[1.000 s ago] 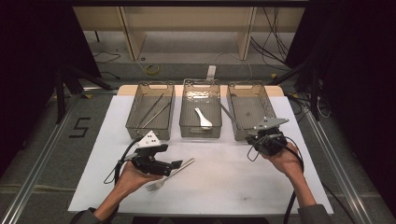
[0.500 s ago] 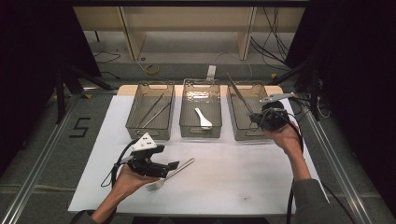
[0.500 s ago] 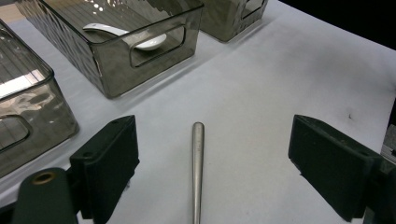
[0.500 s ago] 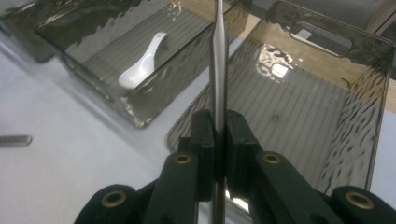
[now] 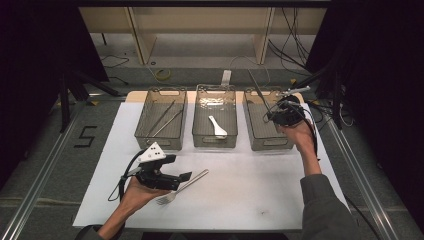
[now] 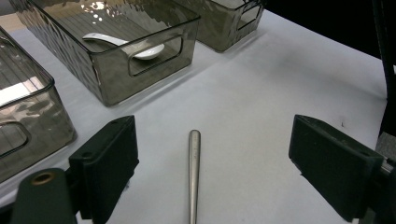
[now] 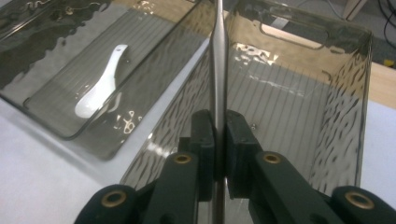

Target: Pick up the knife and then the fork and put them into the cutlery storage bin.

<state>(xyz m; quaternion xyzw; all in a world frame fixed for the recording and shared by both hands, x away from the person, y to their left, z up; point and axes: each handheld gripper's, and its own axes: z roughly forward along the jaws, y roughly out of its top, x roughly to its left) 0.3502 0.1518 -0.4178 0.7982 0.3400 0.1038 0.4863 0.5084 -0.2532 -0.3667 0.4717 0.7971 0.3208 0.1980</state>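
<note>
Right gripper sits above the right bin, jaws clamped nearly together on a thin metal utensil. In the right gripper view the flat strip runs straight up between the two pads, pressed on both sides. From the high view the utensil sticks up and back-left out of the grip, tip over the bin's far rim. Which utensil it is cannot be told; only a slim handle-like blade shows.

Left gripper rests low over the white mat, near the front-left, jaws spread wide and holding nothing. A fork lies flat on the mat, its handle running between the open pads, touching neither. Tines point toward the person, handle toward the bins.

Three clear smoked bins stand in a row at the back of the mat. Left bin has two long thin metal pieces lying lengthwise. Middle bin holds a white spoon, bowl toward the front. Right bin's floor looks bare in the right gripper view.
</note>
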